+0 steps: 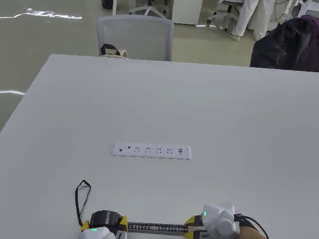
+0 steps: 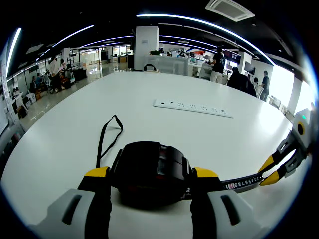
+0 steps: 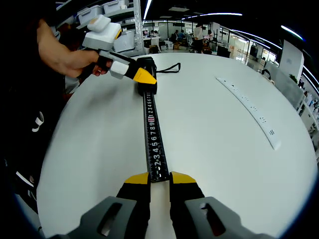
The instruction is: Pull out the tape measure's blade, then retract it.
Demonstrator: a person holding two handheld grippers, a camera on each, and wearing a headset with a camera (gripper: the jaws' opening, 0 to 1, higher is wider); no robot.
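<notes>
Black steel printed with white numerals, the blade [image 3: 153,134] lies stretched flat along the near edge of the white table [image 1: 224,114]. It runs from the tape measure [image 1: 105,218] on the left across to the right gripper [image 3: 159,178].

The right gripper's yellow-tipped jaws are pinched narrow on the blade's free end. The left gripper [image 2: 151,175] has its jaws clamped on either side of the black case.

From where I stand, that pinch is the worry. It holds only a thin strip, and if it slips with the spring loaded, the blade would likely whip back and could jerk the case askew in the left jaws. Letting the blade run home fast, rather than walking the right gripper toward the case, carries the same risk. A roll of either wrist could also kink the strip.

Both grippers sit low over the tabletop, facing each other in line with the blade. The person's hand [image 3: 70,57] is wrapped round the left gripper's handle.

Just beyond the case its wrist strap [image 1: 81,196] lies in a loose loop. Further out a power strip [image 1: 152,151] sits well apart from the work, and a grey chair [image 1: 134,37] stands at the far edge.
</notes>
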